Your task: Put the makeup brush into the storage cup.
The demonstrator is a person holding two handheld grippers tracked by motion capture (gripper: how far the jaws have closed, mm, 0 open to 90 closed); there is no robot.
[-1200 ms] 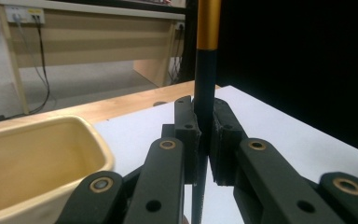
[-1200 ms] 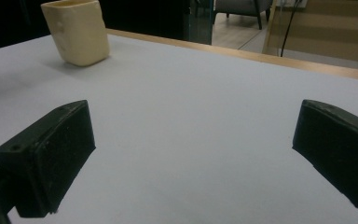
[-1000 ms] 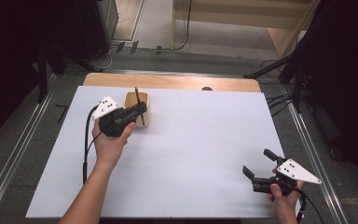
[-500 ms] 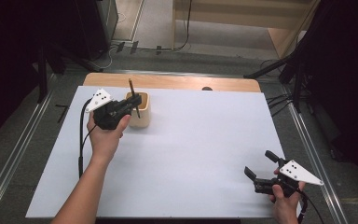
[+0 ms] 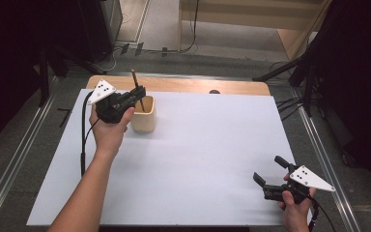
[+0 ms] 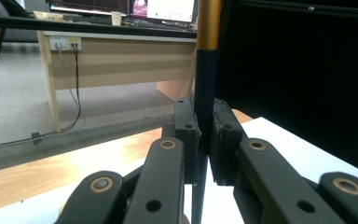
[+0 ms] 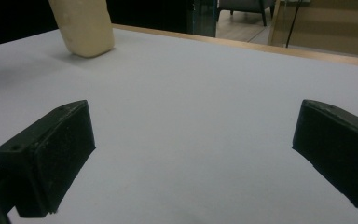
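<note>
A pale wooden cup (image 5: 143,114) stands on the white table sheet (image 5: 198,145) at the back left; it shows as a cream block (image 7: 85,25) in the right gripper view. My left gripper (image 5: 138,95) is shut on a thin dark pencil (image 5: 137,90) with a golden upper part (image 6: 209,23). The pencil stands nearly upright, its lower end over or inside the cup's mouth. In the left gripper view the jaws clamp the dark shaft (image 6: 205,107). My right gripper (image 5: 269,173) rests open near the front right corner, nothing between its fingers (image 7: 46,154).
The wooden table edge (image 5: 193,85) runs along the back. Metal rails (image 5: 321,154) flank the table on both sides. A desk with cables (image 6: 102,65) stands beyond the table.
My left gripper has carried the pencil back and up, turning it more upright over the cup. The right gripper has stayed in place.
</note>
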